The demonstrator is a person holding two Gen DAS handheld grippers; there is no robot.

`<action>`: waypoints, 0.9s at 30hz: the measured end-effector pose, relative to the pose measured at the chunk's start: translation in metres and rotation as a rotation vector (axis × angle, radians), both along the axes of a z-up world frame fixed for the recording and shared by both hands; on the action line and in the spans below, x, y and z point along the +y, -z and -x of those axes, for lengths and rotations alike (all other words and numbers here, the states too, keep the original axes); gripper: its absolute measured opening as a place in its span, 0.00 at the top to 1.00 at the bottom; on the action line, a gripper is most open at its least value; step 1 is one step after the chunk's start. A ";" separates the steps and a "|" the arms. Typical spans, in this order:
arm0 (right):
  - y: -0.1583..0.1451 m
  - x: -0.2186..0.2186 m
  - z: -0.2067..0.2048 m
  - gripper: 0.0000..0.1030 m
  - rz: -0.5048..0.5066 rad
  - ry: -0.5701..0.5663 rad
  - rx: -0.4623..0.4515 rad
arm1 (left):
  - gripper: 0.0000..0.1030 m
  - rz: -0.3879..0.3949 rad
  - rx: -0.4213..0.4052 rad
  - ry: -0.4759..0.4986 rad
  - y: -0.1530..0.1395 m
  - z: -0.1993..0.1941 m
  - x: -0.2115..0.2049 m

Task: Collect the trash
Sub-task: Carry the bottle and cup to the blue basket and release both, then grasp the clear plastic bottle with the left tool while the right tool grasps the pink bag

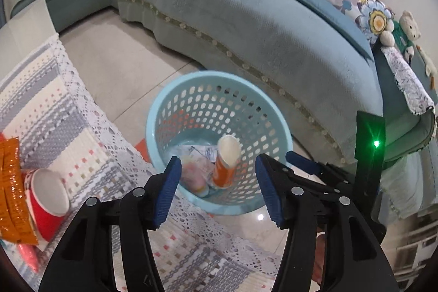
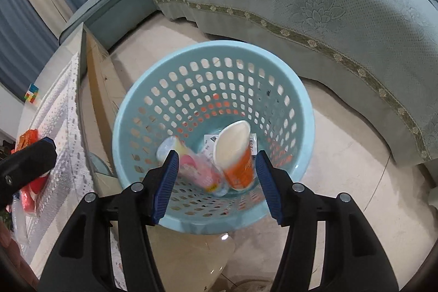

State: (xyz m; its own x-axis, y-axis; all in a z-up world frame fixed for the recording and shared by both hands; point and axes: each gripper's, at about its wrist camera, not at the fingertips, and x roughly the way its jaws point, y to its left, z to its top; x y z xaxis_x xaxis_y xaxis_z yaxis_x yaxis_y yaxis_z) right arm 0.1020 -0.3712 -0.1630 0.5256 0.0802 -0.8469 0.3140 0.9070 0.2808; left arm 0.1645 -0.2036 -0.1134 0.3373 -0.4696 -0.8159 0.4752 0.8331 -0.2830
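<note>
Blue basket (image 2: 306, 111) holds orange cup (image 2: 236, 155) & pink wrapper (image 2: 197, 168); both grippers, left (image 1: 219, 186) & right (image 2: 216, 182), gape empty. Drop step looks done; next, left grabs red cup (image 1: 46, 205) at 9 o'clock.

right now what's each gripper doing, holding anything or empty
left gripper: open, holding nothing, poised above the blue basket.
right gripper: open, holding nothing, also above the basket.
</note>
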 end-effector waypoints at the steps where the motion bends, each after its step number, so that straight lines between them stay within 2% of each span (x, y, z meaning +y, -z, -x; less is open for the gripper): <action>1: -0.002 0.001 0.001 0.47 -0.002 -0.001 -0.007 | 0.47 0.008 -0.003 -0.001 -0.002 0.000 0.002; 9: -0.021 0.015 0.005 0.54 0.020 -0.051 -0.046 | 0.48 0.030 -0.025 -0.006 -0.017 0.009 0.014; 14: -0.060 0.034 0.014 0.55 0.055 -0.108 -0.146 | 0.48 0.071 -0.082 -0.022 -0.050 0.022 0.039; 17: -0.087 0.052 0.021 0.55 0.072 -0.153 -0.217 | 0.48 0.096 -0.155 -0.045 -0.079 0.040 0.067; 21: -0.119 0.089 0.031 0.54 0.074 -0.240 -0.316 | 0.47 0.116 -0.256 -0.123 -0.115 0.069 0.122; 24: -0.134 0.120 0.036 0.54 0.086 -0.305 -0.358 | 0.47 0.107 -0.313 -0.216 -0.126 0.091 0.174; 27: -0.142 0.155 0.039 0.54 0.101 -0.379 -0.372 | 0.45 0.091 -0.330 -0.326 -0.126 0.107 0.231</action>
